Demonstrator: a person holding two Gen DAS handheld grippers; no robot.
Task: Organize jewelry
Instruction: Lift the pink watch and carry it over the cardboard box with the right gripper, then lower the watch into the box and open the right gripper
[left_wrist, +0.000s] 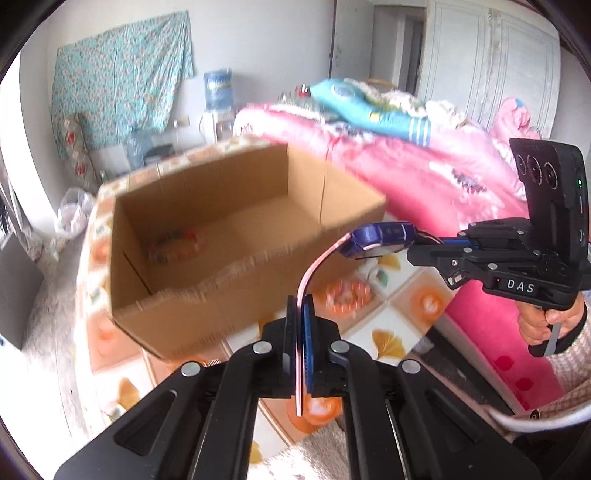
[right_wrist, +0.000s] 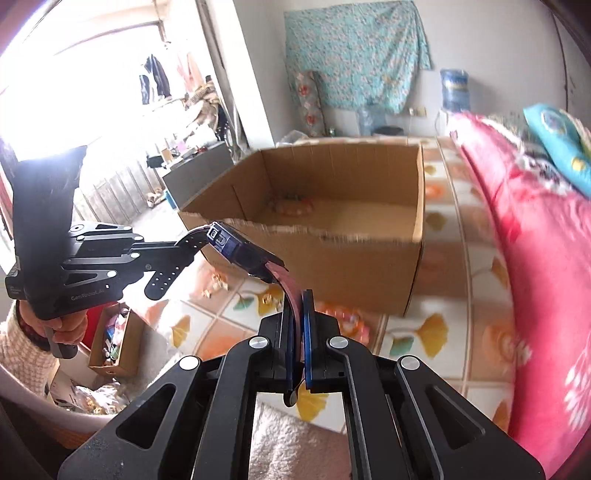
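A watch with a blue body (left_wrist: 380, 240) and a pink strap (left_wrist: 314, 273) hangs in the air between both grippers, in front of an open cardboard box (left_wrist: 221, 306). My left gripper (left_wrist: 301, 306) is shut on one end of the strap. My right gripper (left_wrist: 417, 240), held by a hand at the right, grips the other side at the watch body. In the right wrist view my right gripper (right_wrist: 300, 302) is shut on the pink strap, and the left gripper (right_wrist: 192, 240) holds the watch (right_wrist: 236, 247) from the left. Colourful jewelry (right_wrist: 293, 206) lies on the floor of the box (right_wrist: 332, 258).
The box stands on a bed sheet with a tile and leaf pattern (right_wrist: 417, 332). A beaded bracelet (left_wrist: 345, 295) and small gold pieces (right_wrist: 218, 284) lie on it near the box. A pink quilt (right_wrist: 546, 277) rises at the right. A small box of items (right_wrist: 114, 343) sits on the floor.
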